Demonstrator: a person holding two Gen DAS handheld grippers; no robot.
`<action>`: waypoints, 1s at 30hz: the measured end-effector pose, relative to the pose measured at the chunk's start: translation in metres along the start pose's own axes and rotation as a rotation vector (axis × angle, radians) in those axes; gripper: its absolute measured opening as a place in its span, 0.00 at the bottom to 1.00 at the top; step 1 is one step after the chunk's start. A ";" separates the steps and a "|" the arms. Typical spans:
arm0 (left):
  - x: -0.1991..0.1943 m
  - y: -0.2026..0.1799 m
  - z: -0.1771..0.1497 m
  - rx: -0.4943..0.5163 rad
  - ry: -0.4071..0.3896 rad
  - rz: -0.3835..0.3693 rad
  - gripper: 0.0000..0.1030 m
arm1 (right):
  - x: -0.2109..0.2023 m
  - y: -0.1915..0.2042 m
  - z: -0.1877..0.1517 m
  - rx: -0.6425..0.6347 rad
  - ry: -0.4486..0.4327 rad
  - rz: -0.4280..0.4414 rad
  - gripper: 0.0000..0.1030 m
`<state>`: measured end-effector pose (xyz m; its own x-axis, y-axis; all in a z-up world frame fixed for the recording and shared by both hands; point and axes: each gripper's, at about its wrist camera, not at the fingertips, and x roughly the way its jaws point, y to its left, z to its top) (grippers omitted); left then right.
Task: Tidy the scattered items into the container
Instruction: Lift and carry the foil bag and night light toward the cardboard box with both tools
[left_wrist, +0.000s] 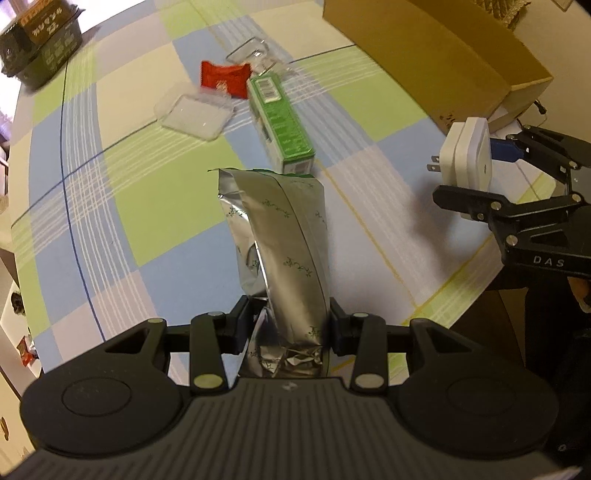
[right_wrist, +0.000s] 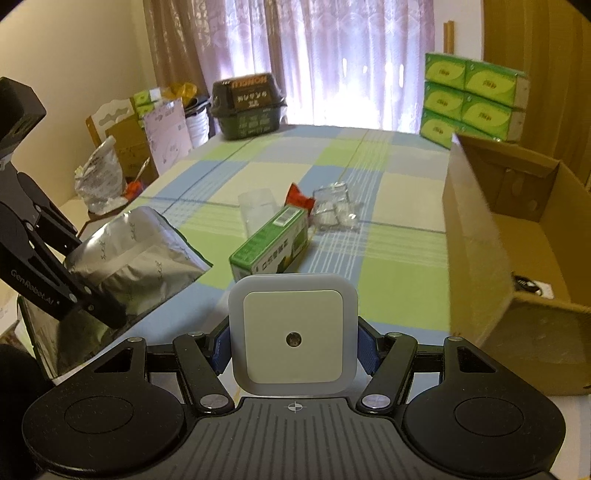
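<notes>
Left gripper (left_wrist: 291, 325) clamps silver pouch (left_wrist: 284, 236) pointing lengthwise forward; right gripper (right_wrist: 293, 347) clamps night light (right_wrist: 293, 334).

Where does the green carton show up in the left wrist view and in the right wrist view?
Left wrist view: the green carton lies above centre, just beyond the top of the silver pouch held in the left gripper.
Right wrist view: the green carton lies at centre, just beyond the white night light held in the right gripper.
Shared landmark: the red packet at its far end.
</notes>
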<state>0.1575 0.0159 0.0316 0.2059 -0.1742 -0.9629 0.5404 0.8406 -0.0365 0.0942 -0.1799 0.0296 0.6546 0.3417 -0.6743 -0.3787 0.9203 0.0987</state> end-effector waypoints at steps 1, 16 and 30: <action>-0.002 -0.003 0.002 0.003 -0.003 -0.001 0.34 | -0.003 -0.001 0.001 0.002 -0.006 -0.002 0.65; -0.028 -0.053 0.044 0.059 -0.062 -0.022 0.34 | -0.041 -0.029 0.022 0.030 -0.089 -0.037 0.65; -0.042 -0.101 0.114 0.105 -0.132 -0.099 0.34 | -0.083 -0.088 0.049 0.060 -0.172 -0.144 0.65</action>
<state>0.1872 -0.1195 0.1065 0.2489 -0.3253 -0.9123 0.6444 0.7588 -0.0948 0.1057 -0.2798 0.1126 0.8030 0.2292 -0.5501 -0.2374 0.9697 0.0575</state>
